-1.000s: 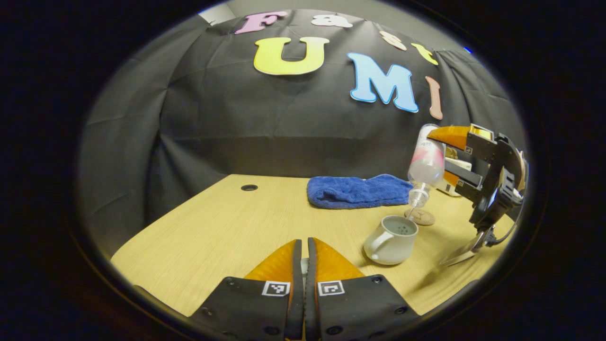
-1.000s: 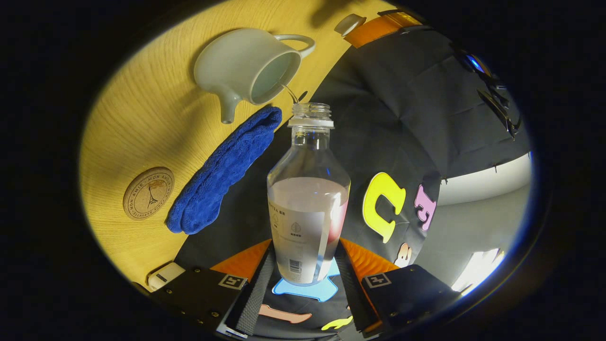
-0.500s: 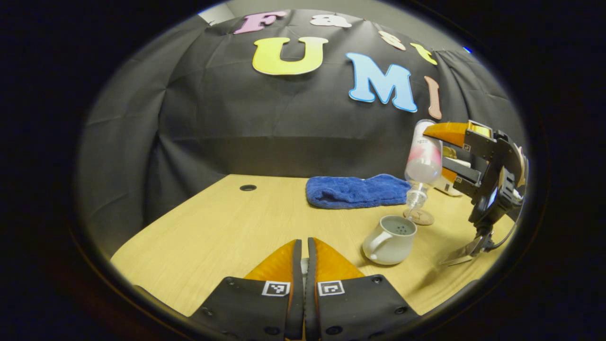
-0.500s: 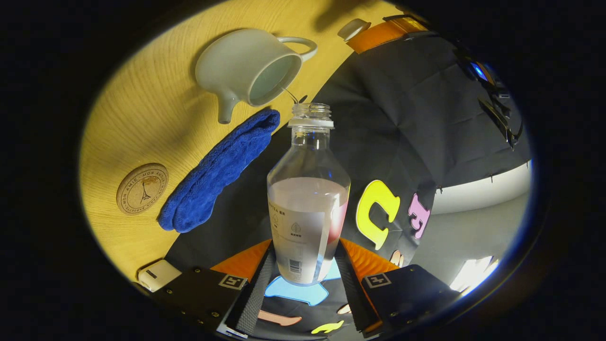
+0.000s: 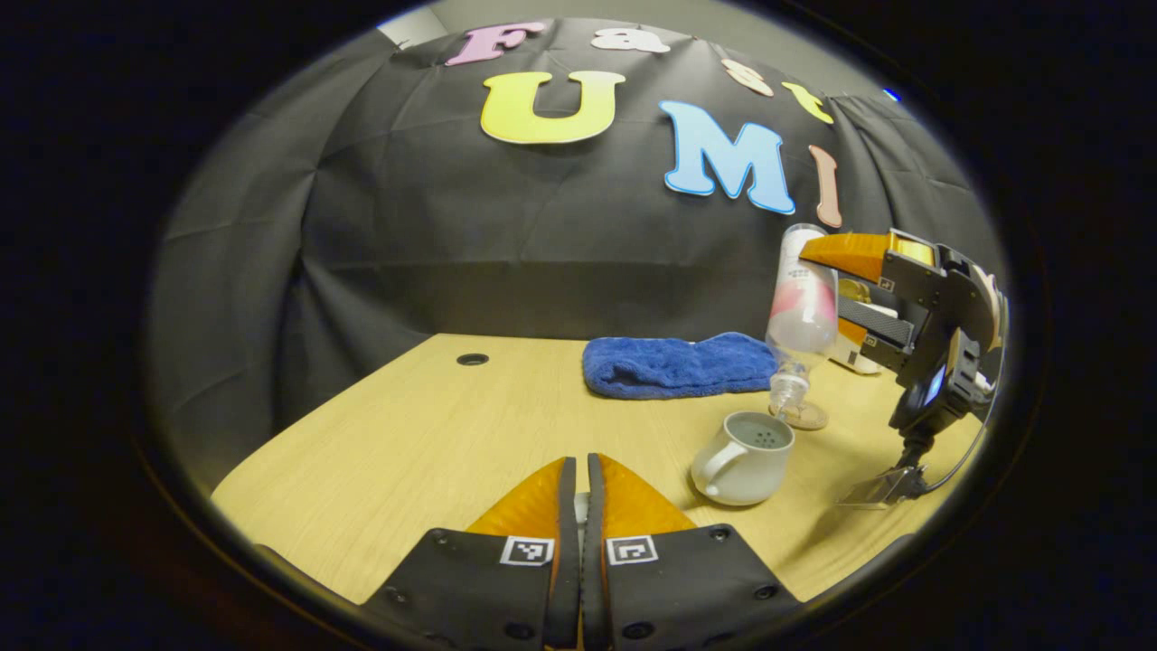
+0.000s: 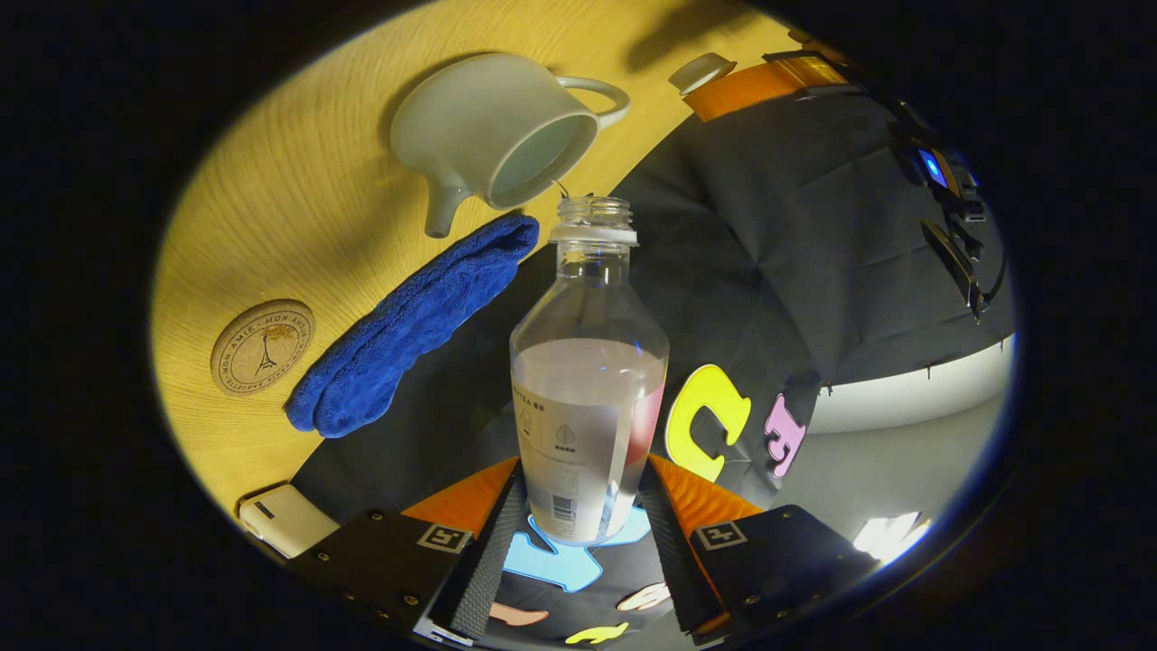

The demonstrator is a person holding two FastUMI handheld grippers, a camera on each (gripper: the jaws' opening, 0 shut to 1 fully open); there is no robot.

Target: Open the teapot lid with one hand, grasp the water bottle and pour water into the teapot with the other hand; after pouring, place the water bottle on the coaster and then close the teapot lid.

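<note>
A white teapot (image 5: 746,457) stands open on the wooden table, handle toward me in the left gripper view. My right gripper (image 5: 868,289) is shut on the clear water bottle (image 5: 800,307), tipped mouth down just above the pot. In the right gripper view the bottle (image 6: 587,389) sits between the right gripper (image 6: 583,470) fingers, and a thin stream runs from its mouth into the teapot (image 6: 493,136). My left gripper (image 5: 579,461) is shut low over the table's front, a bit of white between its fingers. From the right gripper view, that left gripper (image 6: 741,81) holds the white lid (image 6: 700,72). The cork coaster (image 6: 262,346) lies bare.
A folded blue towel (image 5: 678,364) lies behind the teapot, with the coaster (image 5: 804,416) just right of it. A small white device (image 6: 285,520) rests near the table's far right edge. A round cable hole (image 5: 472,359) sits at the table's back left.
The right gripper has tipped the bottle a little further, and its mouth has come lower and closer to the teapot. The left gripper has stayed put with the lid.
</note>
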